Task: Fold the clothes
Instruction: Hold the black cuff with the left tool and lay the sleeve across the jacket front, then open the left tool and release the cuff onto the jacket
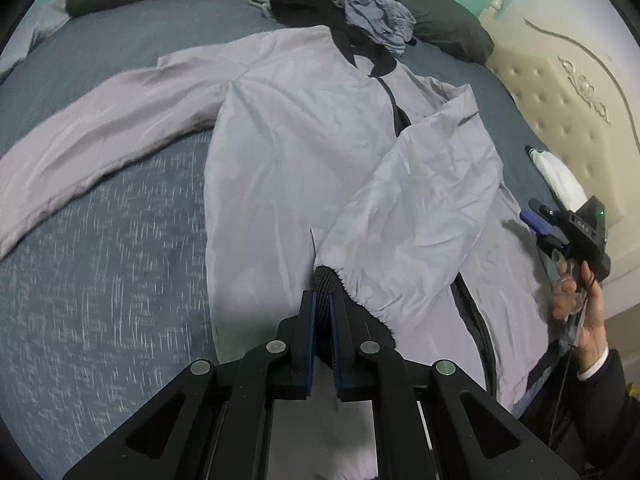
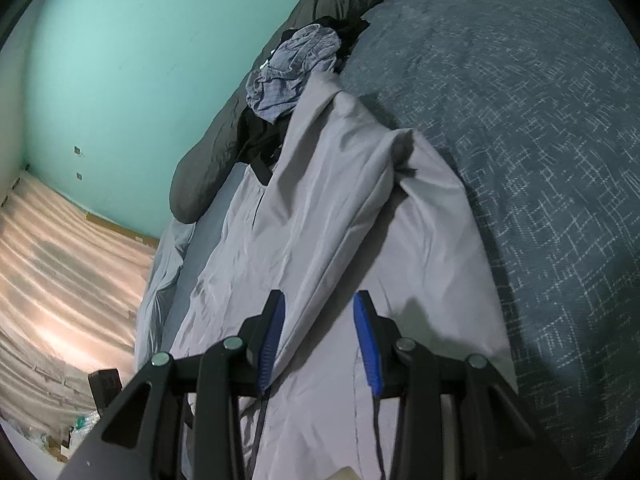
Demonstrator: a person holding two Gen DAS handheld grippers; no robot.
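1. Your left tongs point(image 1: 323, 300) are clamped on the black cuff point(image 1: 326, 280) of the jacket's folded-in sleeve point(image 1: 416, 208).
2. Your right tongs point(image 2: 320, 308) are spread apart over the jacket point(image 2: 320, 216), gripping nothing.
3. The jacket lies flat on the bed point(image 1: 100, 260), its other sleeve point(image 1: 100, 132) stretched out.
4. Crumpled clothes point(image 1: 376, 16) sit near its collar.

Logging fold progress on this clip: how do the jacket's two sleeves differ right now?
The folded sleeve lies across the jacket front, its black cuff clamped in the left gripper; the outstretched sleeve lies flat on the blue bedspread, touched by neither gripper. The right gripper is open and holds nothing. Both sleeves are the same pale grey fabric.
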